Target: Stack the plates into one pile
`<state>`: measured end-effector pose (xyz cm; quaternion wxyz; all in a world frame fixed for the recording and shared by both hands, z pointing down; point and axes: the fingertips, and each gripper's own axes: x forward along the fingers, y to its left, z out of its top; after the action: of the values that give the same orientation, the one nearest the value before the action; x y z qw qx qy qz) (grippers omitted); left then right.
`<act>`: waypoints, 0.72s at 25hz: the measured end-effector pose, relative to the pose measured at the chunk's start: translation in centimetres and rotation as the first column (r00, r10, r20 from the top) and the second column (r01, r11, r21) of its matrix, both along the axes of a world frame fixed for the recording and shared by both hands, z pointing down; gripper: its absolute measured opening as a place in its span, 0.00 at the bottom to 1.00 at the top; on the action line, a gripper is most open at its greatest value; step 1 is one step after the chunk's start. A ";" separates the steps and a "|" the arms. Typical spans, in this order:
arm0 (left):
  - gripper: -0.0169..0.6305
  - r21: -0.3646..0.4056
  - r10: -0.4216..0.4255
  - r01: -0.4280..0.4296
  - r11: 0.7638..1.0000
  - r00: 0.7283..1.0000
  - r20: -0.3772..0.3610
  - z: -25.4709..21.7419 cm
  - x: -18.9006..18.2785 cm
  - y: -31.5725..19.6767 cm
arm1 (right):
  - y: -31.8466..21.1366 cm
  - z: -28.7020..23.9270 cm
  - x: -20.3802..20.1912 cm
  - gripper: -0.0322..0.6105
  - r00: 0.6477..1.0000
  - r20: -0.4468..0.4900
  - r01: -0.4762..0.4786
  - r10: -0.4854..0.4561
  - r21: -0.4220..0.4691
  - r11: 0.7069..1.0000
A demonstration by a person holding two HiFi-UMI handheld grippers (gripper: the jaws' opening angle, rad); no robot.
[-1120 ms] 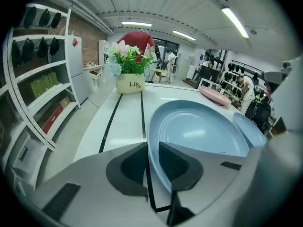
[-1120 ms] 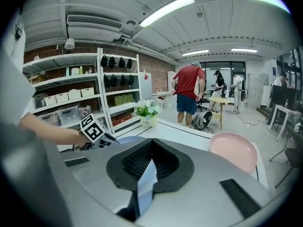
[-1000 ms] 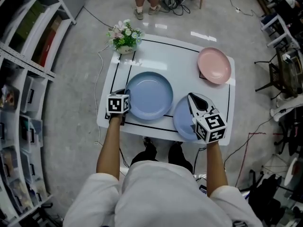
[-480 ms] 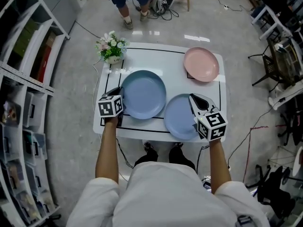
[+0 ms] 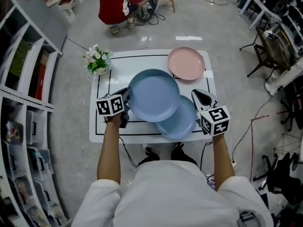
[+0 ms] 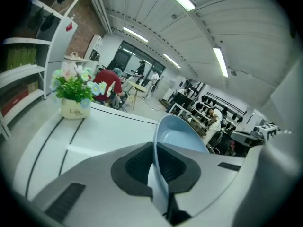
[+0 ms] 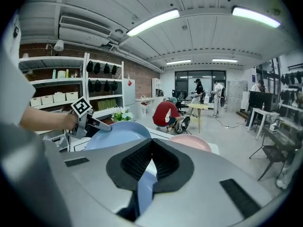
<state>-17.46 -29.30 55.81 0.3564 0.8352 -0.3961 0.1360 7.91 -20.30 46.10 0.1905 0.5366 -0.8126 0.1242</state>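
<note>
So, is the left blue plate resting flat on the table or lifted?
Lifted, tilted: the left gripper clamps the left blue plate by its rim, above the other blue plate.

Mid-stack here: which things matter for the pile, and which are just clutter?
Job: upper round blue plate in left gripper; lower round blue plate in right gripper; round pink plate.
Lying about: small white pot of flowers.

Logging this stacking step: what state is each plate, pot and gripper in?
Upper light-blue plate: lifted, overlapping the lower one.
Lower light-blue plate: gripped, partly covered.
Pink plate: flat on table, untouched.
White flower pot: upright.
Left gripper: jaws just closed onto upper plate's rim.
Right gripper: shut on lower plate's rim.
</note>
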 end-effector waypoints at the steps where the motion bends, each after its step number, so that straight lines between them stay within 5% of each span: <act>1: 0.07 -0.010 0.033 -0.033 0.999 0.999 -0.010 0.3 1.6 0.3 | 0.1 0.0 0.8 0.07 1.000 0.001 -0.017 0.017 0.001 1.000; 8: 0.08 -0.106 0.231 -0.228 0.968 0.973 0.014 4.4 9.6 3.7 | 2.3 0.9 5.5 0.07 0.991 0.012 -0.132 0.132 -0.017 0.991; 18: 0.09 -0.182 0.384 -0.375 0.909 0.923 0.019 8.0 14.3 6.8 | 6.0 3.2 9.0 0.07 0.964 0.027 -0.262 0.264 -0.060 0.963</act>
<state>-3.11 -22.51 63.86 0.3841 0.8578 -0.2221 0.2594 16.95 -14.34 49.33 0.1731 0.6318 -0.7338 0.1802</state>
